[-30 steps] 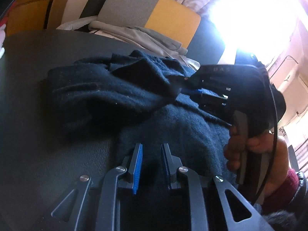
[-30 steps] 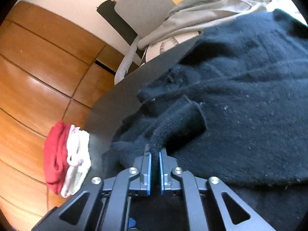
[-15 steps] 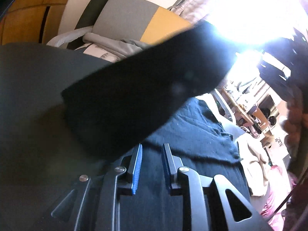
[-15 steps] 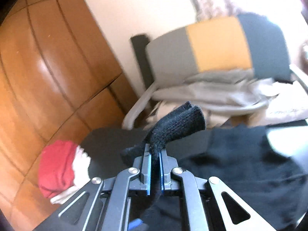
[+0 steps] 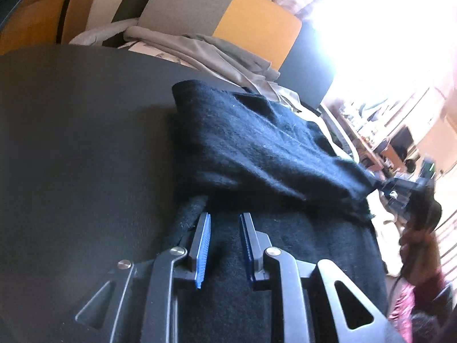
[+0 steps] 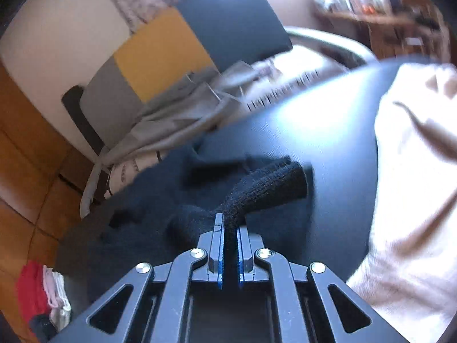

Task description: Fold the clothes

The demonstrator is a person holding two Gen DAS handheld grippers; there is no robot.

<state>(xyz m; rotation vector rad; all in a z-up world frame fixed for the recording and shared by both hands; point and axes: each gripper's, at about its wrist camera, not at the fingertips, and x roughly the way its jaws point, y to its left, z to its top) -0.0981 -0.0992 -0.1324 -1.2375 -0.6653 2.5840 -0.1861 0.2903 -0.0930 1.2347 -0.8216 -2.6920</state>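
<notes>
Right wrist view: right gripper (image 6: 230, 238) pinches the sweater (image 5: 257, 143) cuff; thin hold may slip. Left gripper (image 5: 224, 238) is open.

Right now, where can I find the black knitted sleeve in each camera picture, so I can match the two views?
Left wrist view: the black sleeve stretches across the middle, down toward the right tongs at the right edge.
Right wrist view: the sleeve's ribbed cuff is at centre, pinched in the right tongs.
Shared landmark: the grey and yellow chair back behind the table.
</notes>
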